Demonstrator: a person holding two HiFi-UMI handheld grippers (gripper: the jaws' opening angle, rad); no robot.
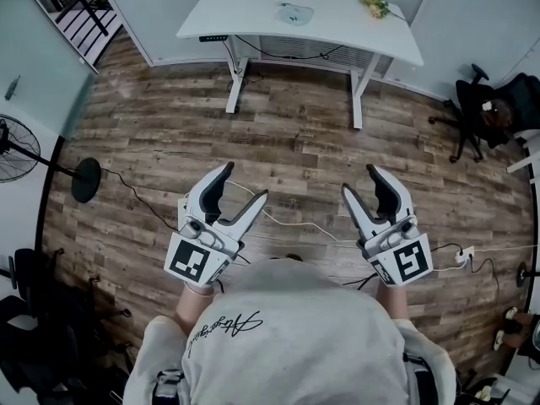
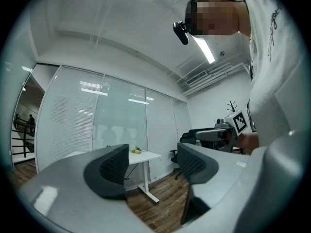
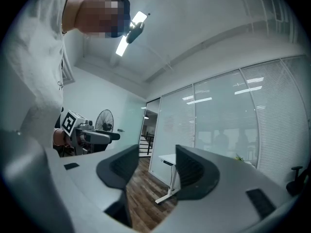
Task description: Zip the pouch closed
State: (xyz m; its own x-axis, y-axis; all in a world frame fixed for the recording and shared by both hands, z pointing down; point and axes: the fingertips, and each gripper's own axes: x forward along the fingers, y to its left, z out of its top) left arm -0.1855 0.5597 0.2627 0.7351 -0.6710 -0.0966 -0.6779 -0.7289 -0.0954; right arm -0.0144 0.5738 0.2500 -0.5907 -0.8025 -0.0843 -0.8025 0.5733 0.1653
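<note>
Left tongs (image 1: pixel 245 180) and right tongs (image 1: pixel 359 179) gape open, empty, at lower centre; a white bench (image 1: pixel 236 15) stands at the top.

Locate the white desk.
The white desk stands top centre in the head view, against the far wall, with an office chair to its right.

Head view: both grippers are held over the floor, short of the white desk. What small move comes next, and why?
Probably step toward the white desk. The left gripper and right gripper have jaws apart and empty, and the pale flat item on the desk, possibly the pouch, lies well beyond them.
</note>
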